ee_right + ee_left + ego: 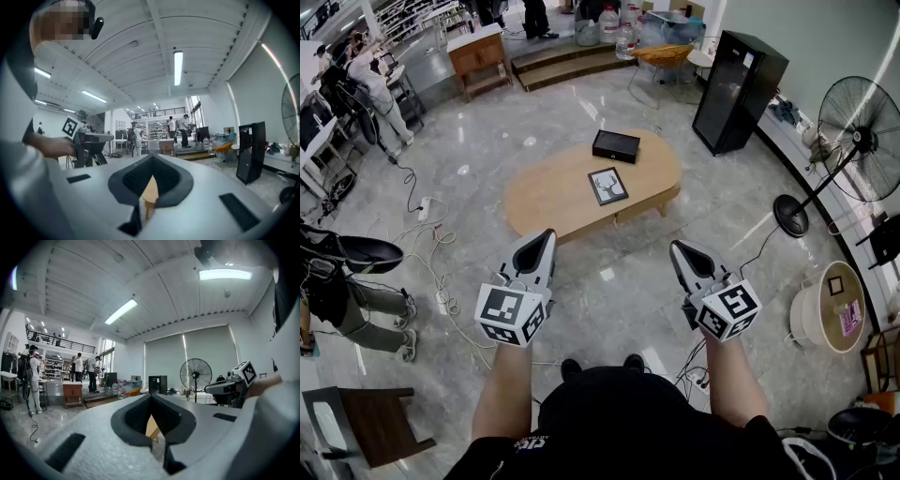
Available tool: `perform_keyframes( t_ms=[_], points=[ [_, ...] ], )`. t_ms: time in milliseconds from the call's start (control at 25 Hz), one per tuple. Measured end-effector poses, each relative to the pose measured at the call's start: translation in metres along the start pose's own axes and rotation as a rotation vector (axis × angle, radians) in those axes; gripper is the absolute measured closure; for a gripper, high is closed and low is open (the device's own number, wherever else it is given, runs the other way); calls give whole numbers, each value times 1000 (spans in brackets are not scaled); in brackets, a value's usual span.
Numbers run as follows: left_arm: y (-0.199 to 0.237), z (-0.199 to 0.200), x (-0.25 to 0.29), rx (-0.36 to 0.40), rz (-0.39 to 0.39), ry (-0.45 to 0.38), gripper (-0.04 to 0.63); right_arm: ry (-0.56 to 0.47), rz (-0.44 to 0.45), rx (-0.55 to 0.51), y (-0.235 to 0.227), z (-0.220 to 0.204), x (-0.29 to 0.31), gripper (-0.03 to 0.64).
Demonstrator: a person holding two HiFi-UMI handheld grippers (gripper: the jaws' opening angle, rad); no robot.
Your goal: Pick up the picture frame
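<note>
Low in the frame, the left gripper (546, 236) and right gripper (678, 247) are both closed with nothing between their jaws. Well beyond them, at frame centre, the picture frame (607, 186) lies flat on the oval counter (546, 199), near a black box (616, 145).

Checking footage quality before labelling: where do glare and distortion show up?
Head view: lights glare off the polished floor, yet the picture frame on the table is sharp. Left gripper view: fisheye bends the ceiling, corners black. Right gripper view: same bending, tube light blown out.
</note>
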State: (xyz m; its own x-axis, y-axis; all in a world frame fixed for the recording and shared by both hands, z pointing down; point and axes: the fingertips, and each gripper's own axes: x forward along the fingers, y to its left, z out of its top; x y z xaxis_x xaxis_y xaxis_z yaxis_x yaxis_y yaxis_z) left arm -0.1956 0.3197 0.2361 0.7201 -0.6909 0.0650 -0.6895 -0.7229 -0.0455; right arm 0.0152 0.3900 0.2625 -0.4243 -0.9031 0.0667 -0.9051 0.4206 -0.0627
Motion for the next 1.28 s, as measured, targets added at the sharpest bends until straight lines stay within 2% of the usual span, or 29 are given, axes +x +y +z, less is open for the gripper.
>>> perform_keyframes(
  t_ms=[120, 240, 680, 800, 1040, 1280],
  points=[
    [-6, 2, 1, 19, -26, 3, 587, 1, -7, -2, 0, 0, -2, 614],
    [-14, -2, 5, 1, -41, 8, 586, -3, -14, -5, -6, 0, -11, 614],
    [-59, -6, 31, -36, -23, 16, 584, 5, -36, 14, -52, -9, -61, 614],
    [-72, -5, 35, -42, -12, 16, 584, 17, -17, -10, -57, -13, -72, 612],
    [-102, -8, 44, -55, -20, 34, 584, 24, 4, 32, -72, -19, -97, 612],
    [-100, -13, 60, -75, -44, 39, 584, 34, 4, 59, -80, -24, -93, 612]
  ],
)
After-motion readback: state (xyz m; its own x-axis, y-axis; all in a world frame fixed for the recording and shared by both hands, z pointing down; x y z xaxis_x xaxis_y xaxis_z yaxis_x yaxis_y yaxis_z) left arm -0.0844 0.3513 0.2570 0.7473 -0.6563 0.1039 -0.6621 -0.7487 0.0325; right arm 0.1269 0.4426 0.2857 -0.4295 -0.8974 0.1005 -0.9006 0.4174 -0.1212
